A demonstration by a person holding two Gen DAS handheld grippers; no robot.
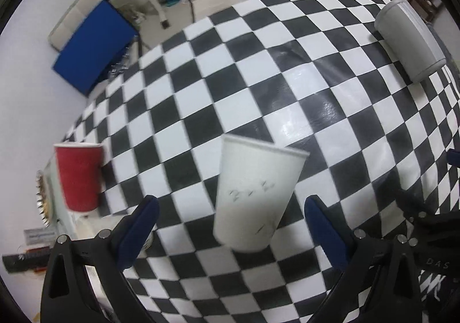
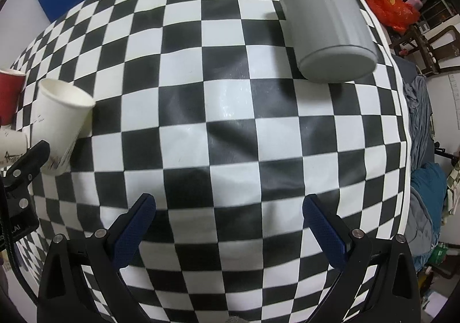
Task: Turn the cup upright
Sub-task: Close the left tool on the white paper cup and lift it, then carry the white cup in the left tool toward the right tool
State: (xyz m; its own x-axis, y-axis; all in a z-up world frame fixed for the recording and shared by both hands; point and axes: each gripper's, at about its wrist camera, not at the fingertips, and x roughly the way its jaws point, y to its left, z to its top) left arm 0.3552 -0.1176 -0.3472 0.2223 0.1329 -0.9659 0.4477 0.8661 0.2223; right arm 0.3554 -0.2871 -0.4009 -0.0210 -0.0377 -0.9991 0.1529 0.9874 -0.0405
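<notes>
Left wrist view
Left fingers (image 1: pixel 230 208): I am holding them spread wide apart, gripping nothing.
White paper cup (image 1: pixel 256 193): it is standing mouth-up between my blue pads, touching neither; it is looking slightly tilted, and the picture is blurred. Faint pen marks are showing on its wall.
Red cup (image 1: pixel 79 176): it is standing mouth-up near the counter's left edge, well apart from the white one.
Grey cup (image 1: pixel 409 38): it is lying on its side at the far right of the checkered counter (image 1: pixel 230 87).
Blue board (image 1: pixel 95 47): it is leaning beyond the counter's far left corner.

Right wrist view
Right fingers (image 2: pixel 229 209): I am keeping these apart too, over bare checkered cloth, with nothing between them.
Grey cup (image 2: pixel 325 21): it is lying on its side ahead and to the right, its closed base facing me, well apart from my pads.
White paper cup (image 2: pixel 61 124): it is showing at far left, mouth-up and leaning, just beside my other tool.
Orange bag (image 2: pixel 388 5): it is sitting on the floor past the counter's far right corner.
</notes>
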